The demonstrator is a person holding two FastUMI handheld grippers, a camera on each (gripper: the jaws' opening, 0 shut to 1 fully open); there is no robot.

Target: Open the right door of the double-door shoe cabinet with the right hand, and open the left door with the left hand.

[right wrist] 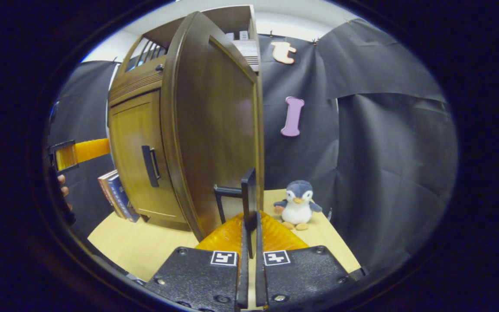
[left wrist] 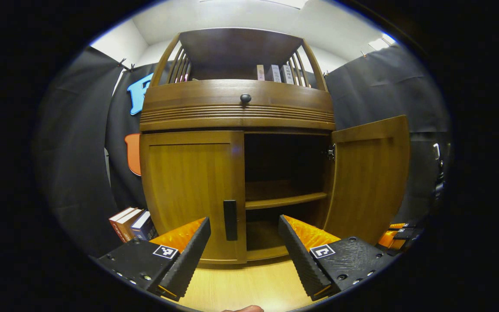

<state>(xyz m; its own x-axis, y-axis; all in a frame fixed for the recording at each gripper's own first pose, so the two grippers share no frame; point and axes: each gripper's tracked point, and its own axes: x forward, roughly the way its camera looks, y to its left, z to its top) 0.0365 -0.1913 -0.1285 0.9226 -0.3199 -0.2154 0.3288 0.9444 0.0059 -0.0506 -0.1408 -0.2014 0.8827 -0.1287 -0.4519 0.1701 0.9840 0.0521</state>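
The right gripper (right wrist: pixel 249 236) is clamped on the right door's handle (right wrist: pixel 248 197), both fingers pressing the bar; the right door (right wrist: pixel 215 130) stands swung wide open. The left gripper (left wrist: pixel 244 247) has its fingers spread apart, hovering just in front of the left door's handle (left wrist: pixel 230 219) without touching it. The left door (left wrist: pixel 191 190) is closed on the shoe cabinet (left wrist: pixel 236 108). A toy penguin (right wrist: pixel 298 204) sits on the table (right wrist: pixel 145 247) to the right; books (left wrist: pixel 130 223) lean at the cabinet's left.
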